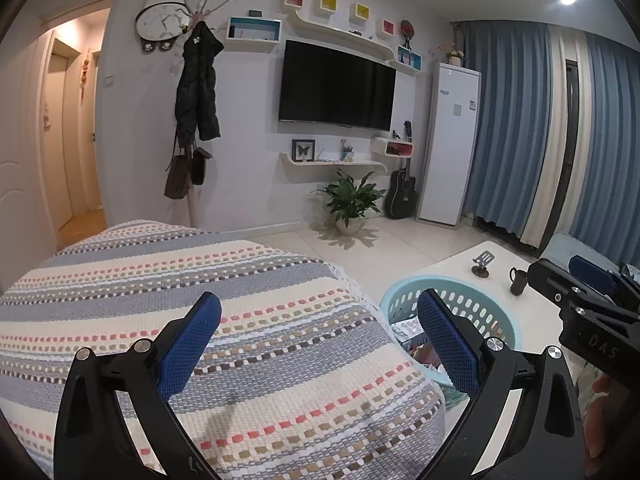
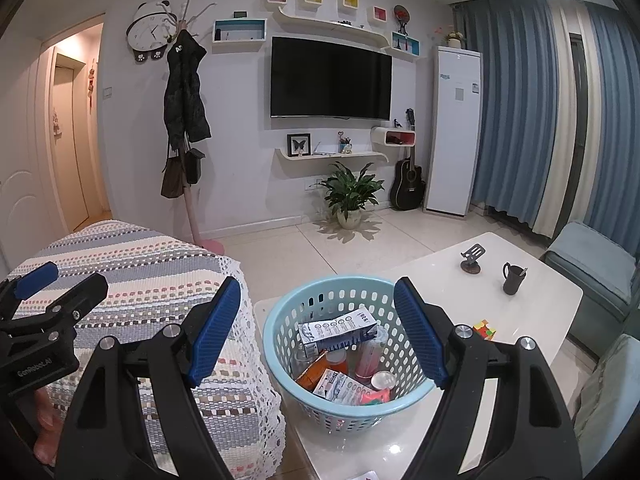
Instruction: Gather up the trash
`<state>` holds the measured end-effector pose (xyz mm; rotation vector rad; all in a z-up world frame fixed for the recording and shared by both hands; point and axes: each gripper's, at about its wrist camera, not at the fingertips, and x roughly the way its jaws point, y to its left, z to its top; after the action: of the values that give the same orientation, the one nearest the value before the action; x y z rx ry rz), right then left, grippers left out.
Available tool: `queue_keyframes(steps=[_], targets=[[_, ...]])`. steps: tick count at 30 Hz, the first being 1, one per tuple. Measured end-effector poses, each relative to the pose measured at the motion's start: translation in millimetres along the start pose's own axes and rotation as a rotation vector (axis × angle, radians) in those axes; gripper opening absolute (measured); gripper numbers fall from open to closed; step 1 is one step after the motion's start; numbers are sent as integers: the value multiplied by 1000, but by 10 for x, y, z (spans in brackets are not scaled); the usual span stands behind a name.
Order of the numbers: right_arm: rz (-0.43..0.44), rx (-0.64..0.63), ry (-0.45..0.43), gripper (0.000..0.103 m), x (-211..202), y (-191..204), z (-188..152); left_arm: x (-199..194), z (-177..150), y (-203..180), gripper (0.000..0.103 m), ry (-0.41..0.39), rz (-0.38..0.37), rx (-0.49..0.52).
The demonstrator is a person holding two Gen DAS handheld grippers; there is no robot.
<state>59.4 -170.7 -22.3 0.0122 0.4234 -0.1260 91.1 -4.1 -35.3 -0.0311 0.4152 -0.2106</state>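
A light blue plastic basket (image 2: 280, 344) stands on the white table (image 2: 532, 304); it also shows in the left wrist view (image 1: 484, 304). It holds trash: a white carton (image 2: 340, 330), an orange packet (image 2: 314, 374), bottles and a can (image 2: 382, 380). My right gripper (image 2: 318, 330) is open and empty, held above the basket. My left gripper (image 1: 320, 344) is open and empty over the striped sofa cover (image 1: 200, 280). Each gripper shows at the edge of the other's view.
A black mug (image 2: 514, 278), a small phone stand (image 2: 472, 258) and a colourful cube (image 2: 485, 329) sit on the table. The striped sofa cover (image 2: 160, 280) lies left of the table, a grey-blue seat (image 2: 592, 264) right. A potted plant (image 2: 350, 196) stands on the floor.
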Motion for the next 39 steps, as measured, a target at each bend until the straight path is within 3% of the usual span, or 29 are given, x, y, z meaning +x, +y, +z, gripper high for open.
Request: queue_keyframes(steps=[39], targets=[[7, 10, 19, 79, 53, -28, -103, 6, 40, 54, 95, -2, 15, 4]])
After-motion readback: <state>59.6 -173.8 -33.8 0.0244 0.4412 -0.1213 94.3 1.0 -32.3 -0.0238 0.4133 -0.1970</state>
